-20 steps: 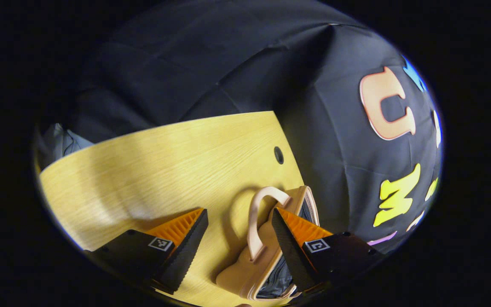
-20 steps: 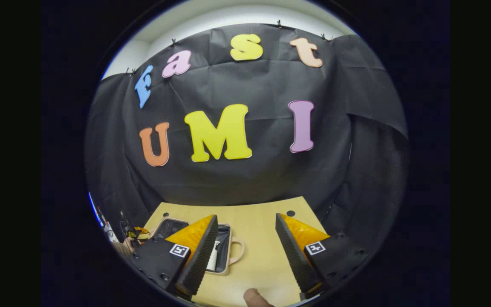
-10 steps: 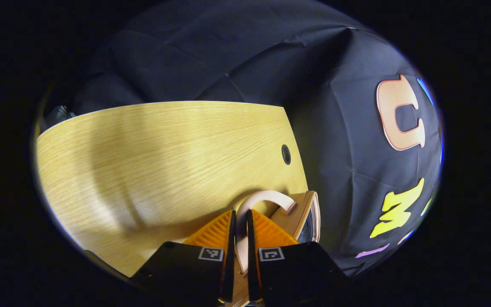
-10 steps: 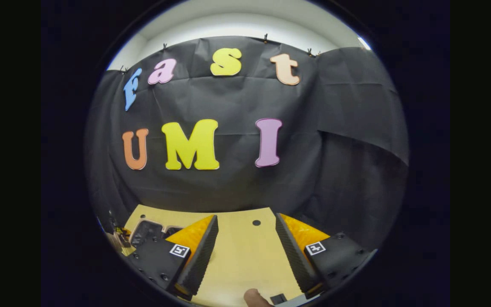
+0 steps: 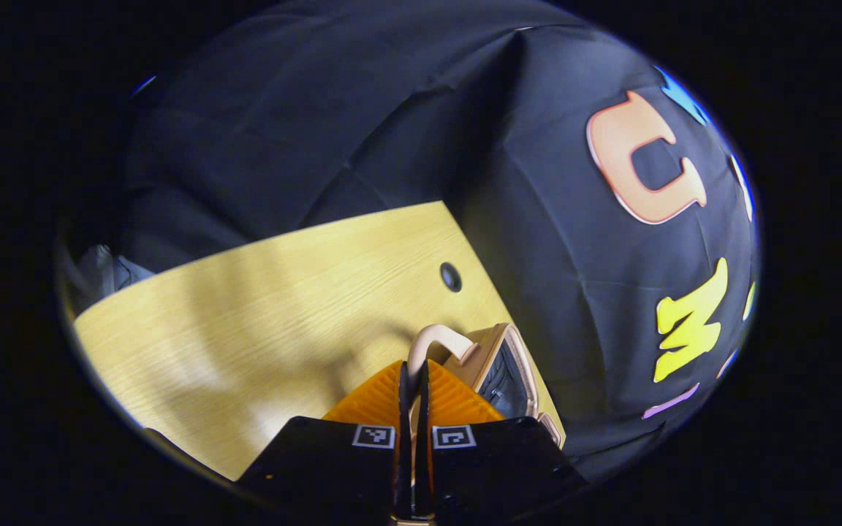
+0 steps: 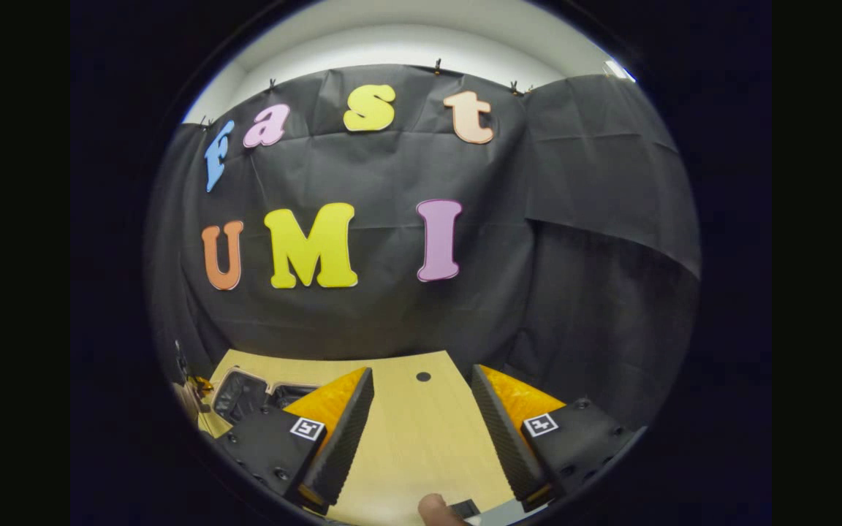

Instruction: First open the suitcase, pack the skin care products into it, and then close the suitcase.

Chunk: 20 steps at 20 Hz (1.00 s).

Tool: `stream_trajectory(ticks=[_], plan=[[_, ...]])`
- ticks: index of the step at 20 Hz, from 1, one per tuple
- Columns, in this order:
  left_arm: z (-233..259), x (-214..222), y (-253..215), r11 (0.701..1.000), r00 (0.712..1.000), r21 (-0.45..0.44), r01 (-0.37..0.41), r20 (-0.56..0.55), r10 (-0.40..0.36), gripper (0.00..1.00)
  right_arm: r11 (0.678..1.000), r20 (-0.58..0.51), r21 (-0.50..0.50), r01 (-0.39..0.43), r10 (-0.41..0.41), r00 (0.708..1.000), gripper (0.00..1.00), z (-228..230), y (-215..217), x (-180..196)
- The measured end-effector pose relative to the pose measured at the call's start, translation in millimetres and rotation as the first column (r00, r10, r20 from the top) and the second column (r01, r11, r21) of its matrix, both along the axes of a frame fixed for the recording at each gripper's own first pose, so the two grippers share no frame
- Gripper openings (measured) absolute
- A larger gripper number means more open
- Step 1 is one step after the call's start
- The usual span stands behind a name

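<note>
The small beige soft-sided suitcase [image 5: 505, 365] with a dark lining sits near the far corner of the pale wood-grain counter [image 5: 260, 307], close to the round black cable hole [image 5: 451, 277]. Its curved beige carry handle [image 5: 435, 342] rises from the shell and runs down between the two orange ribbed fingers of the left tongs [image 5: 412, 380], which are clenched on that handle with barely a slit between them. In the right gripper view the suitcase [image 6: 242, 391] lies open at the counter's left edge, dark inside, partly covered by a finger of the right tongs [image 6: 421, 398]. Those tongs are released, spread wide above bare wood, gripping nothing. A fingertip [image 6: 435, 508] pokes in at the bottom edge. Black cloth hangs behind the counter, and a strip of white wall shows above it. What lies inside the suitcase is too dark to make out.
</note>
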<state>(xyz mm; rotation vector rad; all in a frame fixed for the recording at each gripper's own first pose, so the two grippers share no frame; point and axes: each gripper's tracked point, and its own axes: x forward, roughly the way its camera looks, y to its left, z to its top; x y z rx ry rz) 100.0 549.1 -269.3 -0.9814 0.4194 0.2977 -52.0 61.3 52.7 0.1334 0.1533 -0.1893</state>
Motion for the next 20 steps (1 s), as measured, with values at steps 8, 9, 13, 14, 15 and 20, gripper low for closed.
stream_trajectory(ticks=[8,9,13,14,15,20], plan=[[132,-9,-57,0.969,0.991,0.246,0.015,0.123,-0.046,0.04,0.994,0.121,-0.026,-0.108,0.110,0.987,0.80,13,-43,-1],[143,-10,-69,0.960,0.991,0.280,0.021,0.124,-0.058,0.04,0.992,0.133,-0.032,-0.119,0.123,0.983,0.80,14,-48,0],[195,-12,-122,0.923,0.980,0.384,0.031,0.171,-0.104,0.04,0.985,0.166,-0.038,-0.169,0.173,0.971,0.80,16,-69,0],[205,-12,-139,0.912,0.975,0.409,0.046,0.179,-0.129,0.04,0.982,0.167,-0.034,-0.184,0.187,0.968,0.80,14,-72,1],[211,-13,-156,0.897,0.971,0.438,0.056,0.184,-0.150,0.04,0.980,0.167,-0.031,-0.196,0.199,0.966,0.77,11,-77,3],[234,-13,-244,0.891,0.946,0.442,0.103,0.233,-0.225,0.04,0.972,0.165,-0.020,-0.236,0.236,0.958,0.77,4,-101,6]])
